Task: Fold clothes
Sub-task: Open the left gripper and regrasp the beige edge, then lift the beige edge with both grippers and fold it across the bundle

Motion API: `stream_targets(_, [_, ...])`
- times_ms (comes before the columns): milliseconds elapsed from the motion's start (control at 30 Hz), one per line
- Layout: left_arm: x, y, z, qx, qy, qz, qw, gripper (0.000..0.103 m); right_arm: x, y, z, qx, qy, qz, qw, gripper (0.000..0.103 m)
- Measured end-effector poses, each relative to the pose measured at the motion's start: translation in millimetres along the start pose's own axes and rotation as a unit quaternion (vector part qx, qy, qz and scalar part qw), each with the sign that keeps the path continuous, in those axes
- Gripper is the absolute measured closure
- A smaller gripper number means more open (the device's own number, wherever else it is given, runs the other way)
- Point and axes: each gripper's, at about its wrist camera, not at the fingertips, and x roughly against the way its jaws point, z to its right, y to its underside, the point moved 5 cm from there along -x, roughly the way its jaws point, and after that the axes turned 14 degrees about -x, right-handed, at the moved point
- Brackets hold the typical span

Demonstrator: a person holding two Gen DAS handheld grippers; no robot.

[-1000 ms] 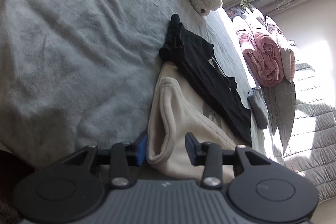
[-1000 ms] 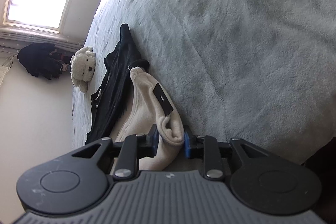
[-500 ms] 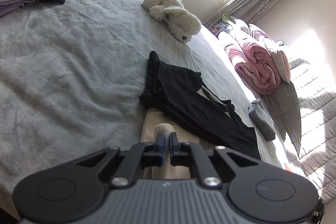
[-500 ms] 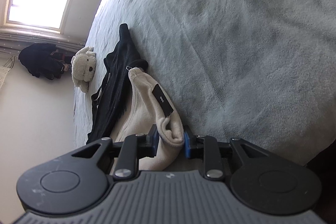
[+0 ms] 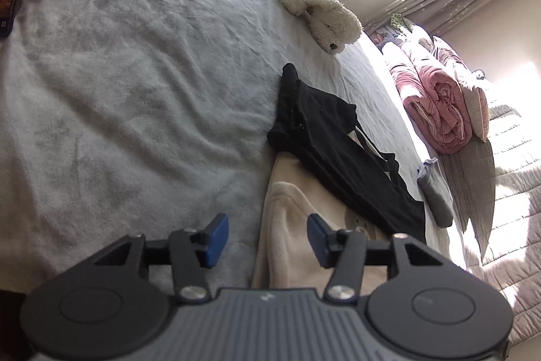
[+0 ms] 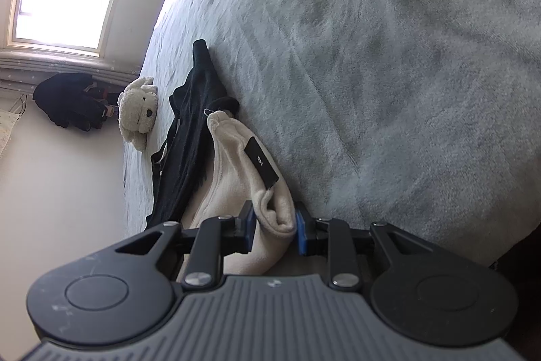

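Left wrist view: the left hand-held gripper (image 5: 267,241) hangs released above the cream fleece garment (image 5: 287,246) on the grey bed (image 5: 135,90). Right wrist view: the right hand-held gripper (image 6: 274,229) clenches the cream fleece garment's (image 6: 236,164) bunched edge beside the black garment (image 6: 189,137).

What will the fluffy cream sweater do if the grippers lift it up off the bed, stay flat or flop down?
It will probably flop. The cream sweater already sags and bunches in soft folds where the right gripper pinches it. Its thick fleecy look suggests it is a bit bulky but not slippery. The black garment lying across it would likely slide off or get dragged along.
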Motion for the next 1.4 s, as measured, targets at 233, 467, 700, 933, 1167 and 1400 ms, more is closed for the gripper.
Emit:
stream_targets(233, [16, 19, -9, 0.07, 0.053, -0.053, 0.9948, 0.047, -1, 1, -2, 0.0, -0.002, 0.001, 1.0, 0.07])
stream_targets(467, [9, 36, -6, 0.106, 0.087, -0.088, 0.9867, 0.046, -2, 2, -4, 0.002, -0.001, 0.004, 1.0, 0.068])
stream_targets(700, [-1, 40, -1, 0.109, 0.083, -0.073, 0.9879, 0.046, -2, 2, -4, 0.001, 0.0, 0.005, 1.0, 0.067])
stream_targets(933, [-5, 40, 2, 0.11, 0.08, -0.076, 0.9878, 0.088, -1, 3, -8, -0.003, -0.008, -0.004, 1.0, 0.077])
stream_targets(1167, [6, 28, 5, 0.135, 0.108, -0.036, 0.9842, 0.092, 9, -1, -20, -0.028, -0.057, -0.012, 0.998, 0.084])
stream_targets(1400, [11, 5, 17, 0.153, 0.136, -0.006, 0.9788, 0.093, 13, -8, -51, -0.021, -0.095, -0.006, 0.995, 0.085])
